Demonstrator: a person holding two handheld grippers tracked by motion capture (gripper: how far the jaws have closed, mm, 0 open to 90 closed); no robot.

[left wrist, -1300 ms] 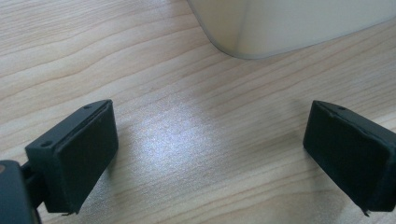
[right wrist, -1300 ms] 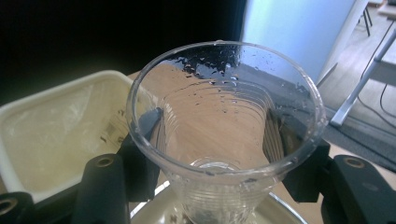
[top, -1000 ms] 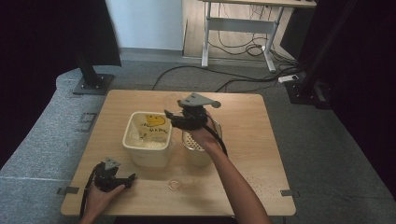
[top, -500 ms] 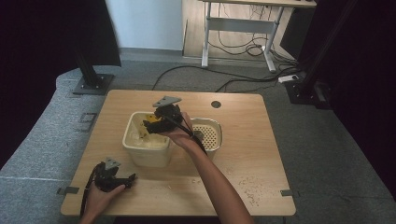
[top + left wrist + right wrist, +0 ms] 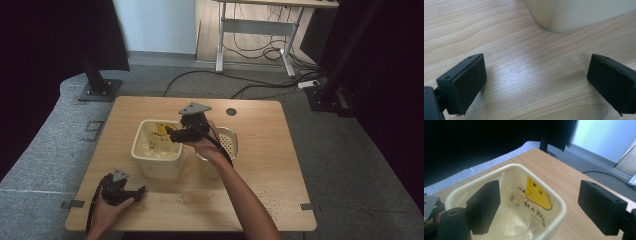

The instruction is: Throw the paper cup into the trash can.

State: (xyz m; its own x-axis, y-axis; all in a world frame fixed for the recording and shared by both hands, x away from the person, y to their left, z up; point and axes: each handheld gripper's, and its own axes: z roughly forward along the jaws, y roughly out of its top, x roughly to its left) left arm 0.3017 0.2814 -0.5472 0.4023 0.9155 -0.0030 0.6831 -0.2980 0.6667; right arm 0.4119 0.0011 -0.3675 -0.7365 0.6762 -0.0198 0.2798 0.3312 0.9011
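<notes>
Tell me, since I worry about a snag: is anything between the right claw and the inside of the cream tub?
Nothing visible blocks it. The right claw hangs open over the cream square plastic tub, whose mouth is uncovered; inside lie clear plastic wrapping and a yellow label.

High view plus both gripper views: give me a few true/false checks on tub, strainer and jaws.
1. The right gripper is over the cream tub. True.
2. The right gripper's jaws clamp the tub's rim. False: they stand open with nothing pressed between them, one over the tub, one outside it.
3. The left gripper is lifted above the perforated strainer. False: it rests low on the table, near the tub's front corner.
4. The left gripper's jaws are open and empty. True.
5. The tub holds clear plastic wrapping with a yellow label. True.
</notes>
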